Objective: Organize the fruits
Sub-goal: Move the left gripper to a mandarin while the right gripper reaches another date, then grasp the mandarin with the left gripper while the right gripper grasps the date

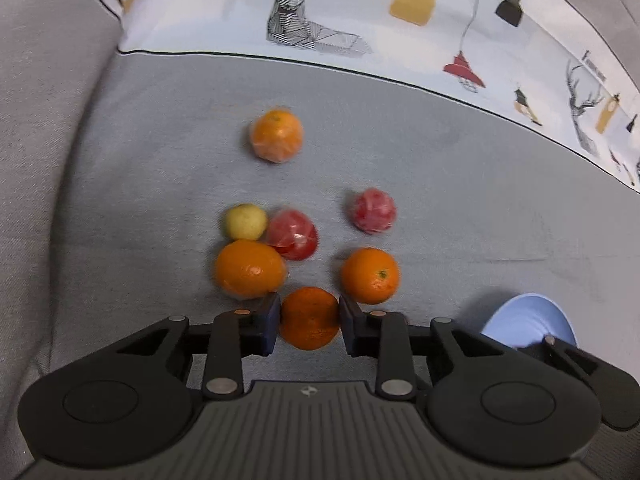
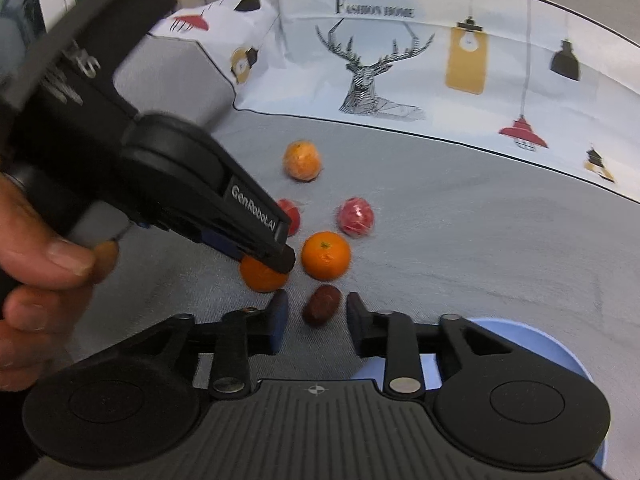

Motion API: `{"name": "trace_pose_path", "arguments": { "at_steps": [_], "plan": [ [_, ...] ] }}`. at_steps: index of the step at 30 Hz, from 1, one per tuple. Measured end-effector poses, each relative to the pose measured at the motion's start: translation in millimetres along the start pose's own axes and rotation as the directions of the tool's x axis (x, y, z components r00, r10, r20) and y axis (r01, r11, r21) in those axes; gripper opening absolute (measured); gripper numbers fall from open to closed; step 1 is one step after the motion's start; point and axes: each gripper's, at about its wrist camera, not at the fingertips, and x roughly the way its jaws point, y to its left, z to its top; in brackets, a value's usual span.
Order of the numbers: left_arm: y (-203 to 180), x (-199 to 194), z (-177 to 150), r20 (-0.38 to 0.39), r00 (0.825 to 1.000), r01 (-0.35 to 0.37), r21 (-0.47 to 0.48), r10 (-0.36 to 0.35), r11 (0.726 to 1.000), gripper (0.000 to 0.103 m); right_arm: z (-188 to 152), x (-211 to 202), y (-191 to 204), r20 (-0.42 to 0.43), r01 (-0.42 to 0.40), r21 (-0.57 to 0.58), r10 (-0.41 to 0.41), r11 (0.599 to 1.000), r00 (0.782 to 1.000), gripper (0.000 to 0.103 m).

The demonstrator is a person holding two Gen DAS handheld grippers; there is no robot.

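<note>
the left gripper [image 1: 309, 316] has its two fingers pinching a dark orange mandarin [image 1: 310, 317] at the near part of the grey sofa seat [image 1: 460, 208], the blue pads touching the fruit on both sides; the right wrist view shows the same gripper [image 2: 276, 258] reaching in from the left with a bare hand [image 2: 36, 276] around its handle, its tip down on that mandarin [image 2: 262, 278]. the right gripper [image 2: 318, 318] has its fingers spread, with a small dark red date [image 2: 322, 304] lying on the seat between them, touching neither finger. a light blue bowl [image 2: 532, 340] sits at the near right of the seat, partly hidden under the right gripper's body, and shows again at the lower right of the left wrist view [image 1: 528, 320]. just beyond the held mandarin lie a large orange [image 1: 250, 268] on the left and a round orange with a green stem end [image 1: 370, 275] on the right. behind the large orange a yellow fruit [image 1: 245, 222] touches a red wrapped fruit [image 1: 293, 234]; another red wrapped fruit [image 1: 373, 210] lies apart to the right. farthest out, alone toward the back of the seat, is a wrapped orange [image 1: 277, 135]. behind it stands a white cushion [image 1: 360, 12] printed with deer heads and lamps.
</note>
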Motion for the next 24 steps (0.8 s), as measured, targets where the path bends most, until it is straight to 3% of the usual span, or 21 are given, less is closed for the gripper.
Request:
{"name": "trace_pose_path", "arguments": {
  "at_steps": [4, 7, 9, 11, 19, 24],
  "plan": [
    [-3.1, 1.8, 0.6, -0.005, 1.000, -0.006, 0.017, 0.007, 1.000, 0.035, 1.7, 21.0, 4.1, -0.034, 0.020, -0.014, -0.020, 1.000, 0.999, 0.040],
    [-5.9, 3.3, 1.4, -0.009, 1.000, -0.014, 0.031, 0.014, 0.999, 0.037, 1.4, 31.8, 6.3, -0.049, 0.076, -0.039, -0.078, 0.996, 0.996, 0.042],
    [-6.9, 4.0, 0.9, -0.010, 1.000, -0.020, 0.039, 0.021, 0.999, 0.038, 2.7, 33.4, 3.5, -0.049, 0.083, -0.019, -0.084, 0.996, 0.995, 0.037],
    [-7.5, 4.4, 0.7, -0.009, 1.000, -0.027, 0.046, 0.027, 0.999, 0.039, 3.3, 35.5, -0.4, -0.064, 0.079, 0.000, -0.079, 0.997, 0.995, 0.022],
    [-14.4, 9.3, -0.7, -0.020, 0.998, -0.050, 0.086, 0.052, 0.995, 0.040, -0.4, 35.2, -0.2, -0.084, 0.087, -0.003, -0.087, 0.996, 0.993, 0.020],
    [-18.3, 6.1, -3.1, -0.004, 0.999, -0.047, 0.113, 0.048, 0.992, 0.038, 4.8, 22.0, -6.8, -0.049, 0.075, 0.034, -0.074, 0.997, 0.996, 0.020]
  ]
}}
